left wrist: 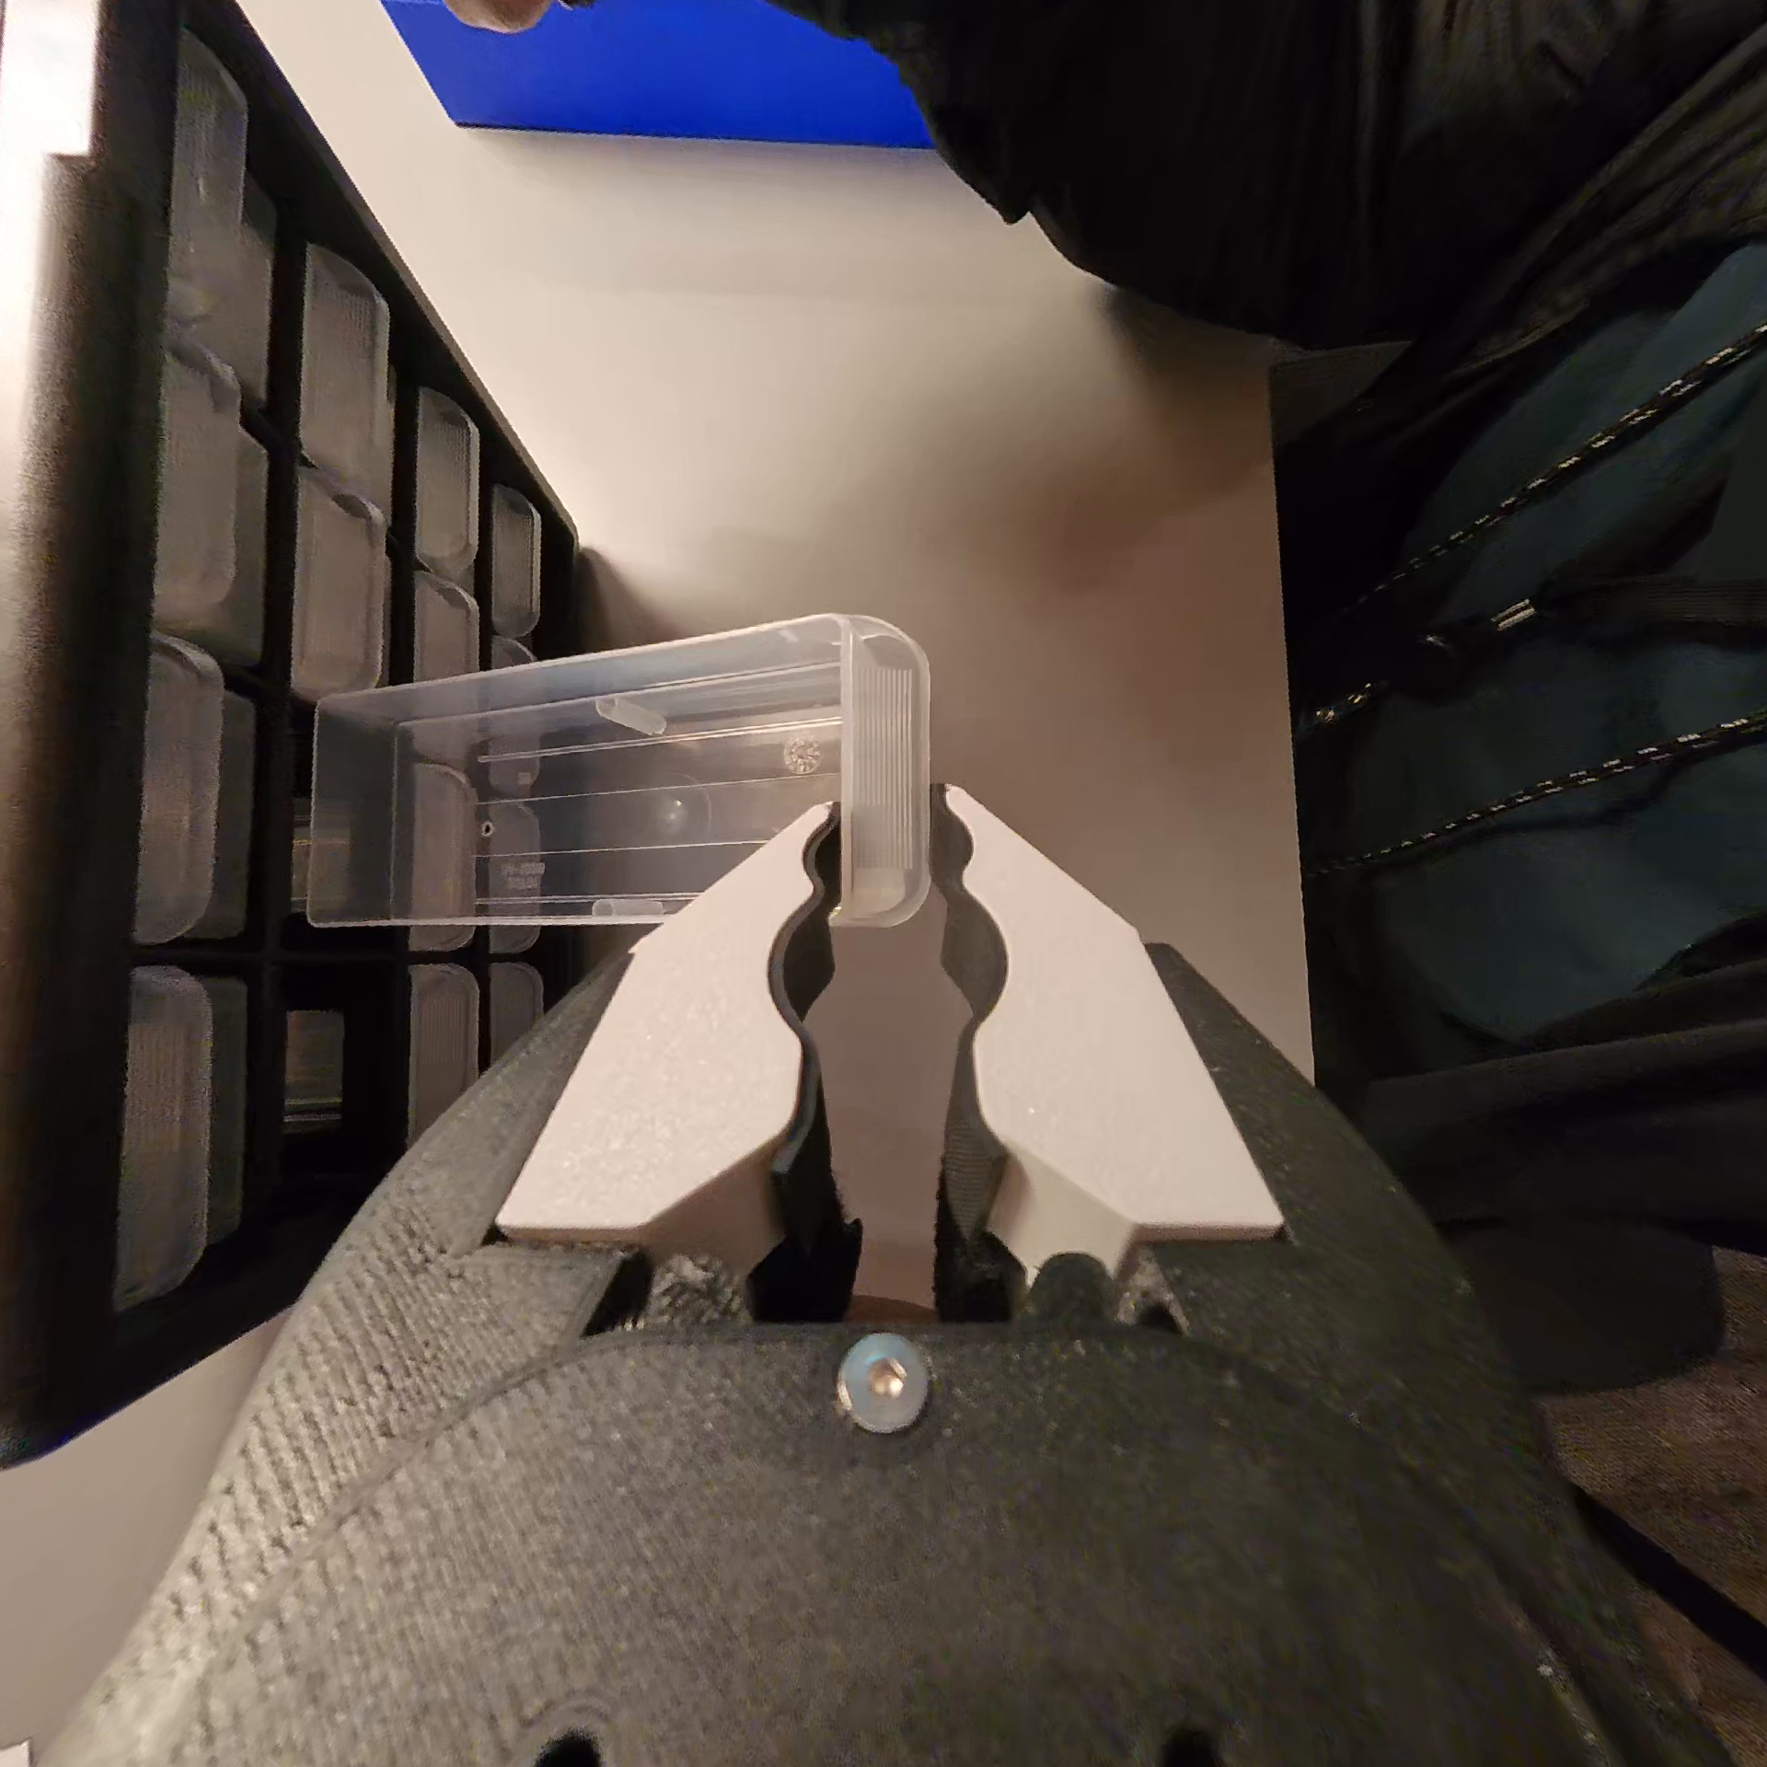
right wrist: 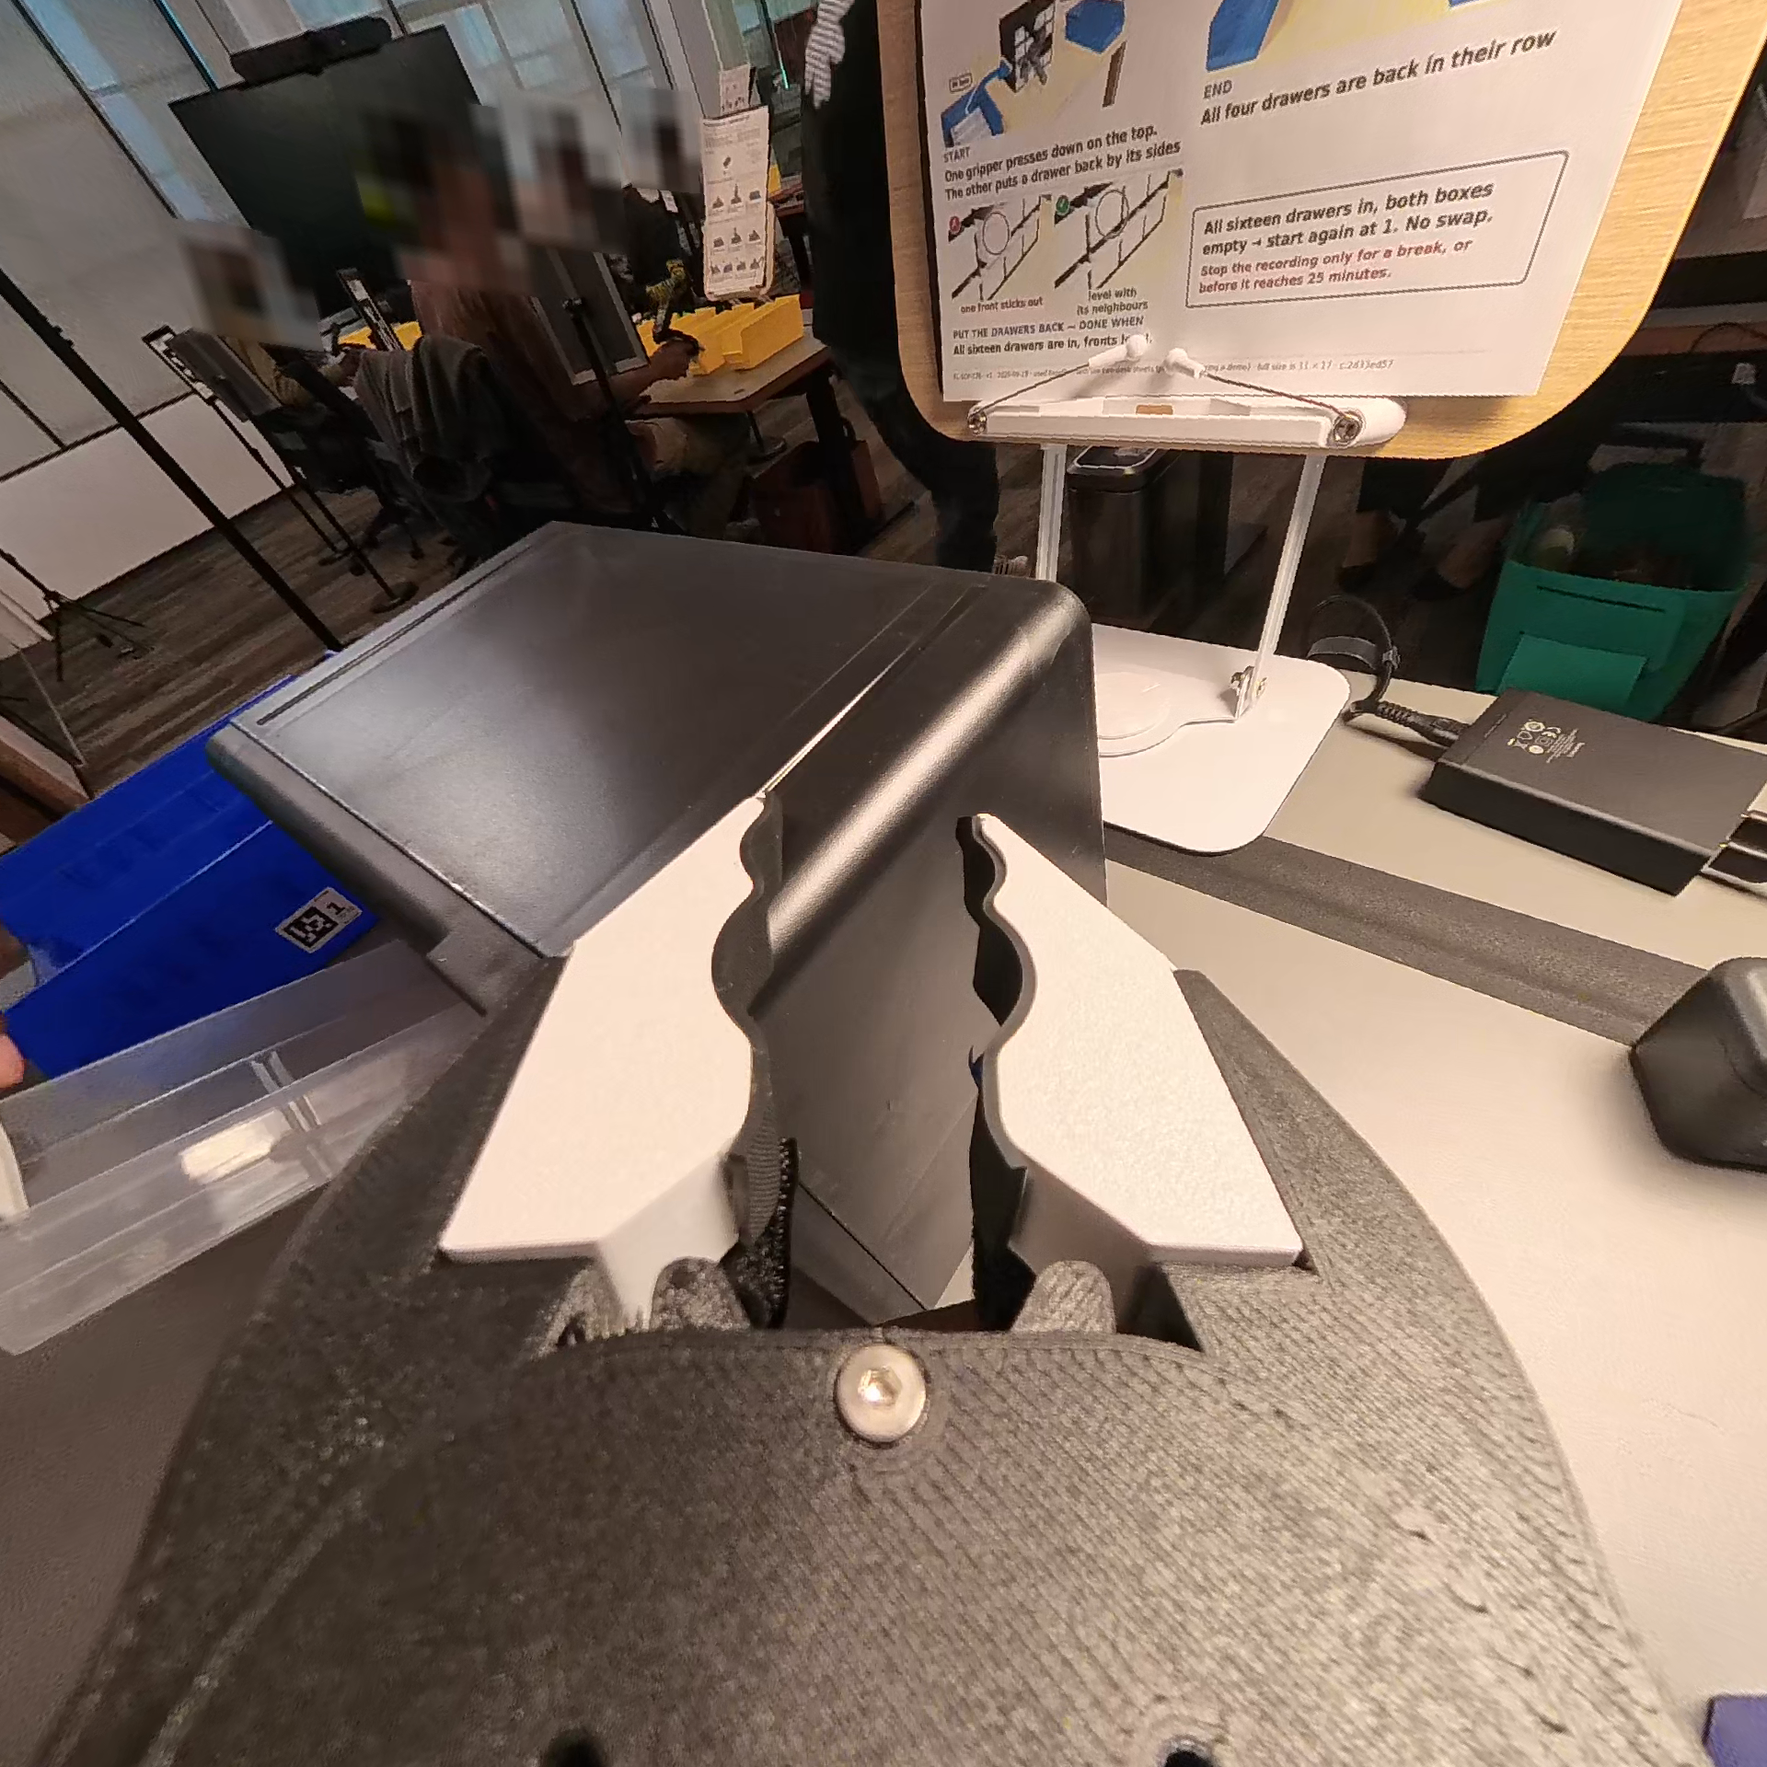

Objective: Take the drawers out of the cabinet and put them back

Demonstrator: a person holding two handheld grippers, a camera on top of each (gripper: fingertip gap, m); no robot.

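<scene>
My left gripper [left wrist: 884, 822] is shut on the ribbed front handle [left wrist: 884, 727] of a clear plastic drawer [left wrist: 574, 794]. The drawer hangs free in the air in front of the black cabinet [left wrist: 277, 612], with its back end toward the cabinet's face. Several frosted drawers [left wrist: 335, 402] sit in the cabinet's slots. A dark slot [left wrist: 316, 1052] shows lower down. My right gripper [right wrist: 870, 832] is open. Its fingers [right wrist: 650, 1004] straddle the rounded top edge of the black cabinet [right wrist: 574, 727], and I cannot tell whether they touch it. The clear drawer also shows at the lower left of the right wrist view [right wrist: 172, 1147].
A blue bin [right wrist: 143, 908] stands left of the cabinet and also shows in the left wrist view [left wrist: 669, 67]. An instruction sheet on a white stand [right wrist: 1243, 191], a black box [right wrist: 1606, 784] and a dark device [right wrist: 1702, 1071] are at the right. A person's dark jacket [left wrist: 1434, 287] is close.
</scene>
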